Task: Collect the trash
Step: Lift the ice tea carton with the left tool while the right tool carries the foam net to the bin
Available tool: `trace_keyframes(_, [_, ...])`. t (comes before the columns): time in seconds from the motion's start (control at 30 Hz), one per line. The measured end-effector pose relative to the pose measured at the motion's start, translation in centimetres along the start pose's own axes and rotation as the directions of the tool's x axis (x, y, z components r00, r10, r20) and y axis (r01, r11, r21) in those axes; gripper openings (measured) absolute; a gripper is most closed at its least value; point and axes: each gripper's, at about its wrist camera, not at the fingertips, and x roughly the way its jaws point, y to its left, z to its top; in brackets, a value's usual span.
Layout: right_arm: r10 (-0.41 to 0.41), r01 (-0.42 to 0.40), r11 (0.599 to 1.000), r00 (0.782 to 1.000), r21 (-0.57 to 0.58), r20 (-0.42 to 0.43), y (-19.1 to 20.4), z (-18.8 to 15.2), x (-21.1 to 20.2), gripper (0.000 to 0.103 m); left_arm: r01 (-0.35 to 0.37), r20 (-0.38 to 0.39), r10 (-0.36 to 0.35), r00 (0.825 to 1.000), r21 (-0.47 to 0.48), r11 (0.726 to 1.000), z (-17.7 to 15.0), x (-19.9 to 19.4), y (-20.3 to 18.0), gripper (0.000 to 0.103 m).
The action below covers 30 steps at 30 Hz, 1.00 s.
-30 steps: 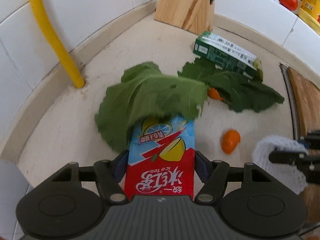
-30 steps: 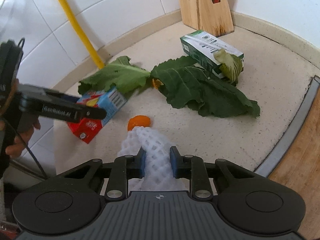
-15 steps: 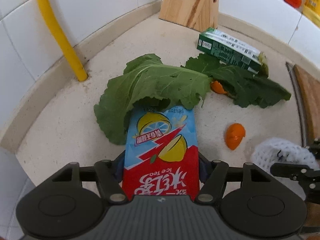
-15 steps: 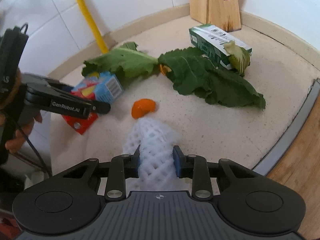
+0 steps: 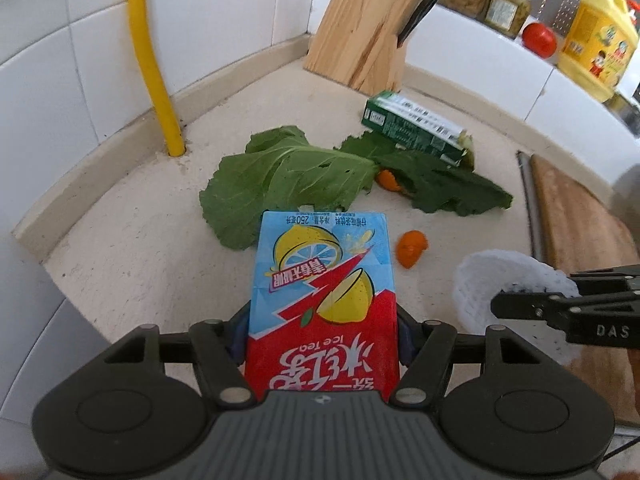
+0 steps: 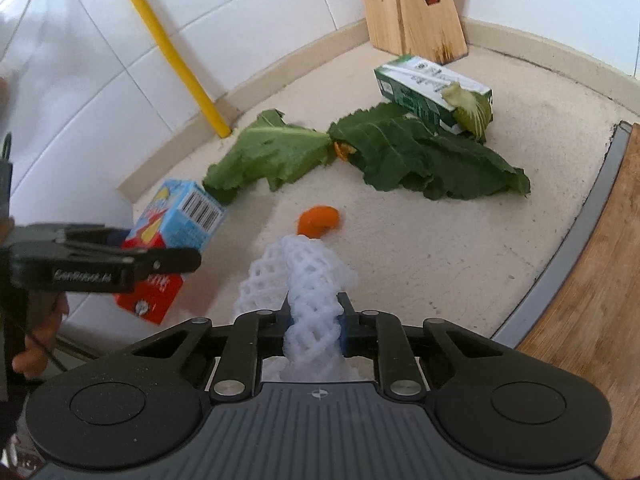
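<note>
The left gripper (image 5: 322, 328) had the ice tea carton (image 5: 322, 300) clamped across its width, and within the past second it had drawn the carton back out from under the paler leaf (image 5: 288, 176), which a moment earlier had draped over the carton's far end. The leaf now lay flat on the counter (image 5: 132, 256) just ahead of the carton. To that gripper's right, the right gripper (image 6: 314, 322) had just been closing its jaws further on the white foam net (image 6: 308, 280), squeezing it into a narrower rope between the pads. Both pieces looked secured and lifted clear, ready to be carried off. Left ahead of the grippers were the two orange peels, the nearer one (image 6: 319, 220) just beyond the net, both leaves, and the green box (image 6: 428, 88) farther off near the knife block (image 6: 408, 12).
</note>
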Motion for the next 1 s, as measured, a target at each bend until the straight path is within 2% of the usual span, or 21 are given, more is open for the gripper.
trace_keyframes(0.57, [-0.030,0.028,0.999,0.995,0.027,0.092,2.4,-0.1,-2.5,0.024,0.030,0.094,-0.026,0.995,-0.044,0.999,-1.3,-4.2,1.8,0.060])
trace_keyframes(1.0, [0.011,-0.008,1.000,0.996,-0.025,0.093,5.2,0.0,-2.5,0.024,0.011,0.140,0.004,0.990,-0.107,0.994,-2.8,-6.6,3.9,0.060])
